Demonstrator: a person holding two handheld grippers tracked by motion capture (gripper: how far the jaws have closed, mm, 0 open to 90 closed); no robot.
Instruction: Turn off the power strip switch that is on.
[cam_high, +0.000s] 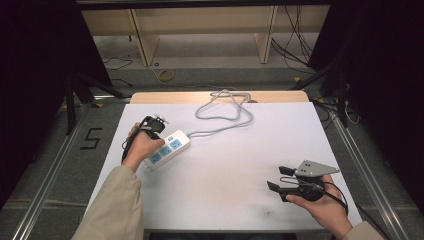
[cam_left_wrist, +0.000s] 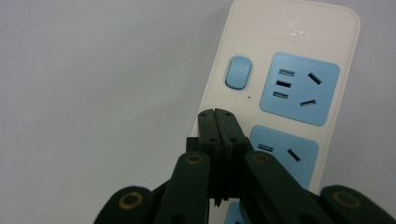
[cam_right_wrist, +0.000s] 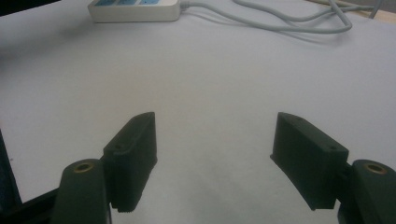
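Note:
A white power strip (cam_high: 167, 148) with blue sockets lies at the left of the white table (cam_high: 225, 200), and its grey cable (cam_high: 225, 112) loops toward the far edge. My left gripper (cam_high: 154, 131) points down over the strip's far end. In the left gripper view its jaws (cam_left_wrist: 222, 115) are shut with nothing between them, and the tips hang over the strip (cam_left_wrist: 280, 28) just below the blue switch button (cam_left_wrist: 238, 72). My right gripper (cam_high: 276, 178) rests low at the near right with its jaws wide open and nothing between them (cam_right_wrist: 215, 126). The right gripper view has the strip (cam_right_wrist: 135, 10) and cable (cam_right_wrist: 280, 23) far off.
Wooden shelf legs (cam_high: 142, 45) and loose floor cables (cam_high: 295, 50) lie beyond the table. Metal rails (cam_high: 45, 185) run along both sides, and dark stands (cam_high: 345, 85) flank the far corners. The white sheet between the two grippers is bare.

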